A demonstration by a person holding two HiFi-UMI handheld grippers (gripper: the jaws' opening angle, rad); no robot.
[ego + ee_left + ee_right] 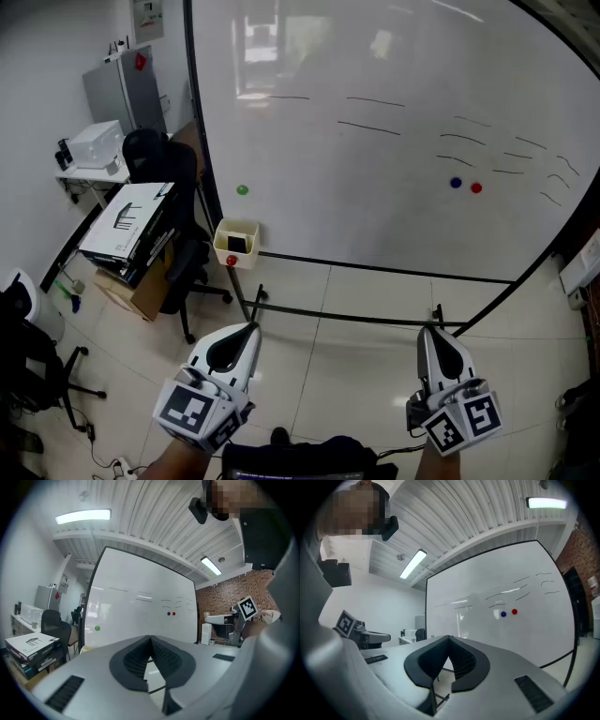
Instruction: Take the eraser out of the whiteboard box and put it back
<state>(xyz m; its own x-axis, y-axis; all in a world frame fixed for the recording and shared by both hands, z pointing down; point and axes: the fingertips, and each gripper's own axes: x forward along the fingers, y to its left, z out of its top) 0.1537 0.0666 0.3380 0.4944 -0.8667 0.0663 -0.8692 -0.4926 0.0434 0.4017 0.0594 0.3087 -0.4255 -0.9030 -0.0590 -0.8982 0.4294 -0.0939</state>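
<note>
Glossy whiteboard (375,141), square cream box (251,246)

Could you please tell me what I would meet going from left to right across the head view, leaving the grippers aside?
White printer → whiteboard box → blue magnet → red magnet. The green magnet sits directly above the box, so I left it out.

the left gripper (151,639) points level at a whiteboard (140,616), its dark ribbed pads (133,658) meeting at the tips with nothing between them. faint lines cross the board; a green magnet (97,628) sits low at its left, with a blue magnet (168,613) and a red magnet (174,613) side by side further right. an office chair (55,626) and stacked boxes (32,648) stand at left; the right gripper (208,618) shows before a brick wall (225,592) at right.
</note>
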